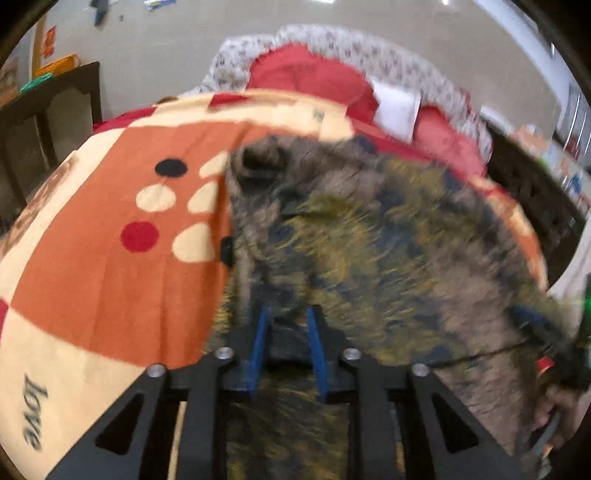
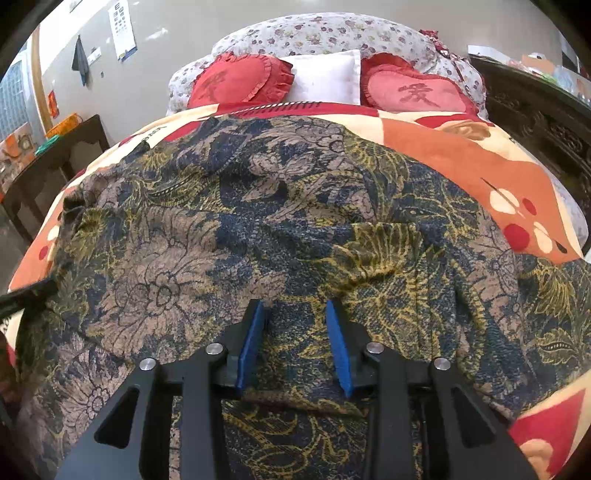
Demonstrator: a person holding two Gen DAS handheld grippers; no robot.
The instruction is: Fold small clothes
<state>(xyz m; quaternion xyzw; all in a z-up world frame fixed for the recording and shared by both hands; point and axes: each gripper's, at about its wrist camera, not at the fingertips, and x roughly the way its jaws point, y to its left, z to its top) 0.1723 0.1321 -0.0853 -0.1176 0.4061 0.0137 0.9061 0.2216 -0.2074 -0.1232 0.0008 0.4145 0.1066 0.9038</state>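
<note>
Left wrist view: patterned garment [image 1: 369,236] motion-blurred, its print unreadable to you. Right gripper [image 1: 554,347] at far right edge smeared, cut off; jaw state not discernible there. Left gripper [image 1: 288,314] fingertips sunk in blurred cloth, possibly pinching it. Right wrist view: garment's lower hem cut by frame.

Bed [image 2: 461,162] covered by orange, cream and red blanket. Dark floral-patterned garment [image 2: 258,221] spread flat on it, directly under and ahead of the tool. Beyond the garment: two red heart cushions [image 2: 240,83], white pillow [image 2: 325,77], flowered quilt [image 2: 314,33].
</note>
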